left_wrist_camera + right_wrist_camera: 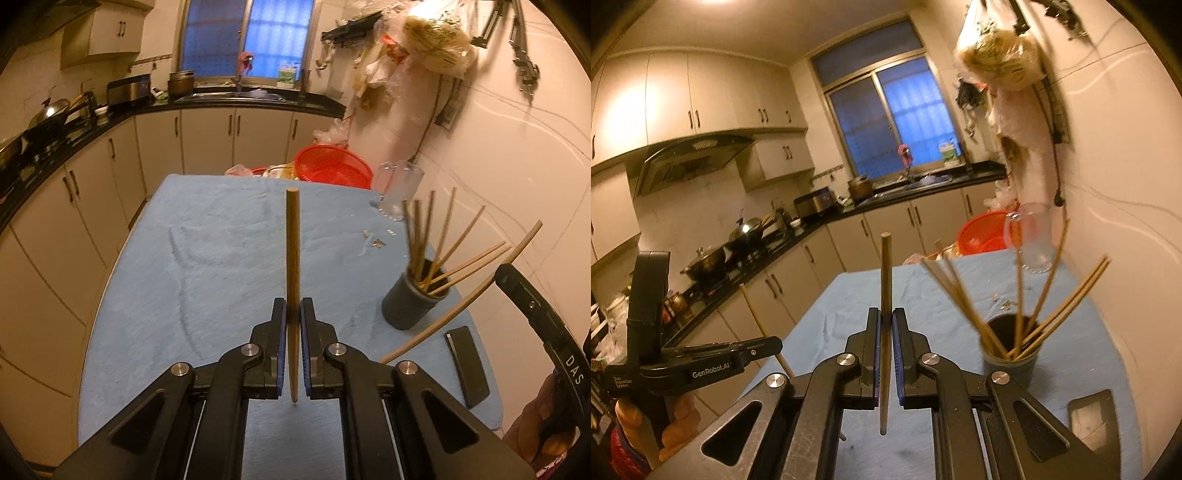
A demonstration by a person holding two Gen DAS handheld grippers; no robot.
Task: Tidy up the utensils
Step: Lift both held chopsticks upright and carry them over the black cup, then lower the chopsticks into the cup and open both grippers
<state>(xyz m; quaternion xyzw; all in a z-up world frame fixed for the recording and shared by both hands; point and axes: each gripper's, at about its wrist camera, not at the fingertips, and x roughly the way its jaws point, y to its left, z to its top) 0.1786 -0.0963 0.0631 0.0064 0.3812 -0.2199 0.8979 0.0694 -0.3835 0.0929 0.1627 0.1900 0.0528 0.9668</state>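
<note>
Two handheld grippers above a desk (pixel 207 258) covered with a blue cloth. The left gripper (pixel 293 306) has its fingers (pixel 279 314) closed narrowly on a single brown chopstick (pixel 293 240), which stands nearly upright between the pads, its blunt end above and its tip below the fingers. The right gripper (pixel 885 317) likewise clamps a second chopstick (pixel 885 266), held upright in the same manner; in the left wrist view this stick appears as a pale curved rod at the right. A grey cylindrical holder (pixel 415 299) stands on the right part of the desk and contains several chopsticks (pixel 443 240) fanned outward. A dark flat rectangular object (pixel 467 365) lies just beside the holder. A clear glass cup (pixel 400 188) and a red basket (pixel 332 166) occupy the far edge.
</note>
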